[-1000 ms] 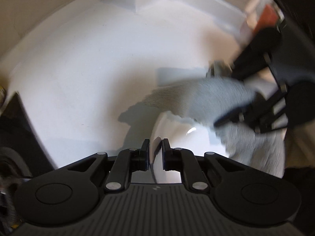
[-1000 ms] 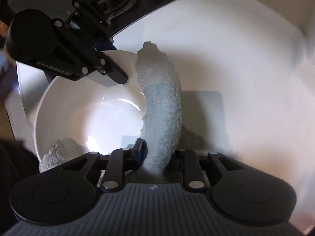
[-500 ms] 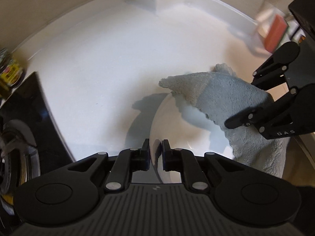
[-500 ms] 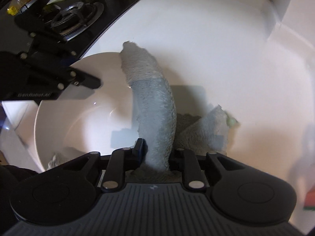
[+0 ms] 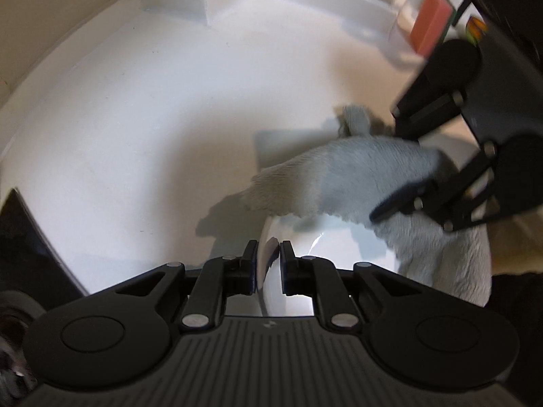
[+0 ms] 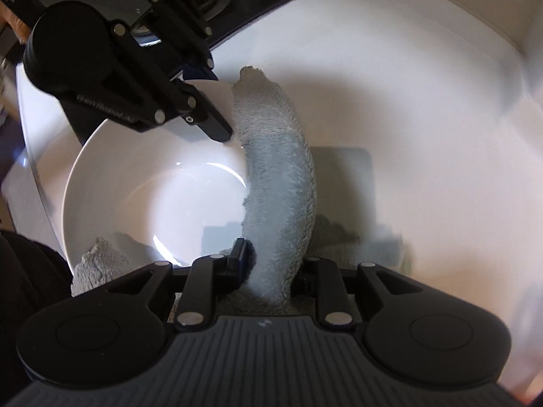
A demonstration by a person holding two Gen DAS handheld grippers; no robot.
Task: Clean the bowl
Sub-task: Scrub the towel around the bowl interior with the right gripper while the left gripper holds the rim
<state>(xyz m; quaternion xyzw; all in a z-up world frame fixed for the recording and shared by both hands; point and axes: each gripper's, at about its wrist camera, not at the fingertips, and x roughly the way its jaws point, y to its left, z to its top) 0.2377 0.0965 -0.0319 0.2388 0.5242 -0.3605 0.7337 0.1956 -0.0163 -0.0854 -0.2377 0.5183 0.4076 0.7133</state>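
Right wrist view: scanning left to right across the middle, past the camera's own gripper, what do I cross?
White bowl → grey cloth standing up over the bowl's right rim → bare white countertop.

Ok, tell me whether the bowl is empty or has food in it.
Empty: the bowl shows a bare, glossy white inside, with only the grey cloth draped across its rim.
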